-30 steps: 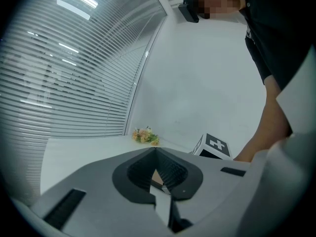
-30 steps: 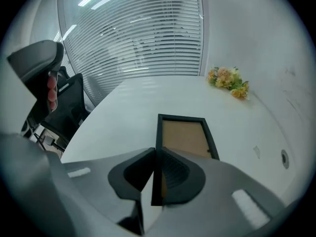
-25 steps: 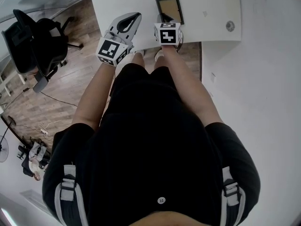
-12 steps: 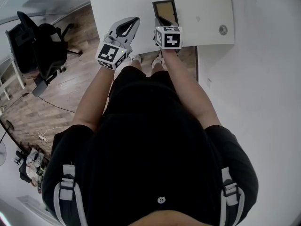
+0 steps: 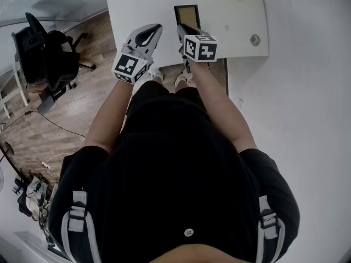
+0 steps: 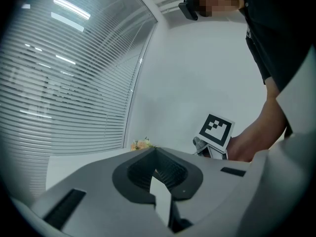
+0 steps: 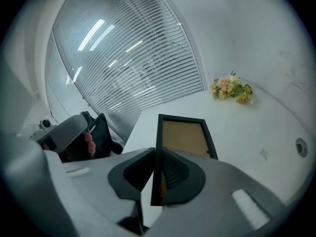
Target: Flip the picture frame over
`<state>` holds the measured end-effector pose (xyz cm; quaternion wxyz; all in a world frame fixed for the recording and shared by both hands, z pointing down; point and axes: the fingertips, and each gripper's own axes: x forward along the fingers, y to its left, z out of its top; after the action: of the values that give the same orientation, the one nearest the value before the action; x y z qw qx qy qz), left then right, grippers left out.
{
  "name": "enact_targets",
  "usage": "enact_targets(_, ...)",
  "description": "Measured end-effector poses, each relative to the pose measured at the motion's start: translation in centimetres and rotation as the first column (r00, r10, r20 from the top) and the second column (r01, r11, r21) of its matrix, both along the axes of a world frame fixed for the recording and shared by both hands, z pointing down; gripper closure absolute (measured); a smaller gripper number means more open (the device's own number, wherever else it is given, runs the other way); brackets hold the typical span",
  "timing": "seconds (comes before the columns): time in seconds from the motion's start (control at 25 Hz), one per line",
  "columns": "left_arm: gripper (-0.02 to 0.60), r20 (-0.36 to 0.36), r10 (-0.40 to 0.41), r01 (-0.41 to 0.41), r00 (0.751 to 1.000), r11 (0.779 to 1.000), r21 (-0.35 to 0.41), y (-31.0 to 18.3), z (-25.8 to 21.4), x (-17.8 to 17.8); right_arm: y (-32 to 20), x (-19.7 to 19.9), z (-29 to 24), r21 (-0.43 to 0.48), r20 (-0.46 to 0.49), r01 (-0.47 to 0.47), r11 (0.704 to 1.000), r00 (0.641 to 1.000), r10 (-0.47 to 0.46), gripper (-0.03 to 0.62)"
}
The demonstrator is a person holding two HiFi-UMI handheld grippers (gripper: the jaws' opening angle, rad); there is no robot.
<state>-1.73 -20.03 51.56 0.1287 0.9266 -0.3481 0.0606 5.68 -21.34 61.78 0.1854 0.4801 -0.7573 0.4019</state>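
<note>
The white rectangular surface (image 5: 230,21) spans the top of the head view, with a black office chair (image 5: 46,59) at the left edge. At upper centre, close to the surface's near edge, is the black-rimmed picture frame (image 5: 187,14), its brown board backing facing up. The right tongs (image 7: 155,154) pinch the frame at its near end, the thin black rim running straight in between them. The left tongs (image 6: 154,152) are just left of the frame, pressed together on nothing. A small bunch of yellow and pink flowers (image 7: 232,89) lies at the far side.

The hold is on a narrow rim at one end only. As the frame turns, I reckon its weight could swing it in that pinch, or pull it loose to slap down or slide off the near edge. The left tongs, being closed, are not ready to steady it.

The frame's front face is out of sight. I cannot tell whether its far end rests on the surface.
</note>
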Motion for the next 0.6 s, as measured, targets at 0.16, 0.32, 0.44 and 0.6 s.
enact_targets(0.16,0.577,-0.005,-0.013,0.013,1.000,1.000,0.015,0.1,-0.8,0.0,0.3,-0.5,-0.6,-0.021,0.087,0.006,1.000,0.996,-0.004,0.545)
enact_targets(0.32,0.577,-0.015,-0.021,0.022,1.000,0.999,0.045,0.2,-2.0,0.2,0.5,-0.9,-1.3,-0.028,0.214,0.005,1.000,0.977,0.001,0.545)
enact_targets(0.44,0.577,-0.011,-0.022,0.023,1.000,0.998,0.058,0.4,-2.2,0.3,0.7,-1.5,-2.2,-0.030,0.329,0.018,0.999,0.944,-0.008,0.545)
enact_targets(0.6,0.577,-0.008,-0.030,0.031,1.000,0.998,0.058,0.3,-2.2,0.4,0.8,-2.0,-2.8,-0.055,0.457,0.023,0.998,0.889,0.005,0.544)
